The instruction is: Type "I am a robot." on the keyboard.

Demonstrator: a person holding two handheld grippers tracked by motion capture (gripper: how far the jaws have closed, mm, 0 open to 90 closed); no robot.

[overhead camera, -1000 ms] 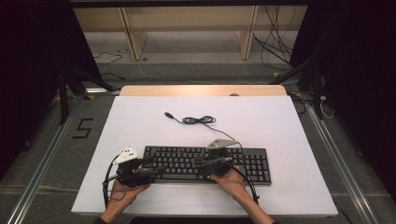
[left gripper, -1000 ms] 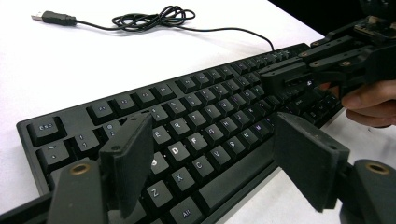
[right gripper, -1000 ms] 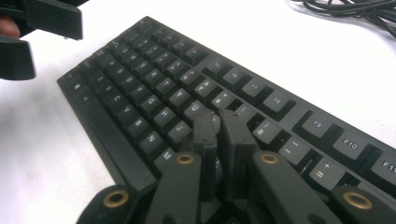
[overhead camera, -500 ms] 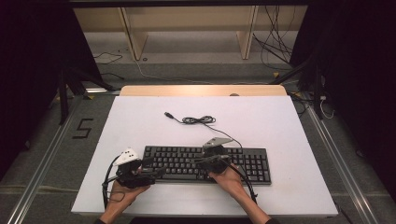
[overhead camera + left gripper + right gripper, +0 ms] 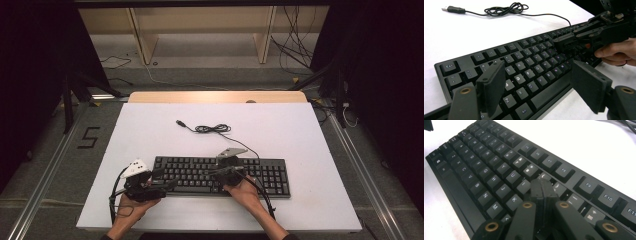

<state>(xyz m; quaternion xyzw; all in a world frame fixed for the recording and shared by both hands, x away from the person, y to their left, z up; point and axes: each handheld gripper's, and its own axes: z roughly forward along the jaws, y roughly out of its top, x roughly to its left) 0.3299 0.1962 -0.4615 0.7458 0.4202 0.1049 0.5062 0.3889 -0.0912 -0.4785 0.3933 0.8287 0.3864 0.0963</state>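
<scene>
While pressed together over the keyboard (image 5: 499, 170), right claw (image 5: 541, 187); left claw (image 5: 539, 87) spread, cable (image 5: 506, 8) beyond.

Bare table (image 5: 310, 135) beyond keyboard (image 5: 270, 176), except coiled cable (image 5: 212, 129) mid-way.

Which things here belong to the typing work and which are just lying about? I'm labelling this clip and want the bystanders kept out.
In the job:
- keyboard, black, on the white table
- right gripper, jaws shut, tip over the keys
- left gripper, jaws open over the keyboard's left end

Lying about:
- keyboard's cable, coiled behind it, USB plug unplugged
- wooden shelf beyond the table
</scene>
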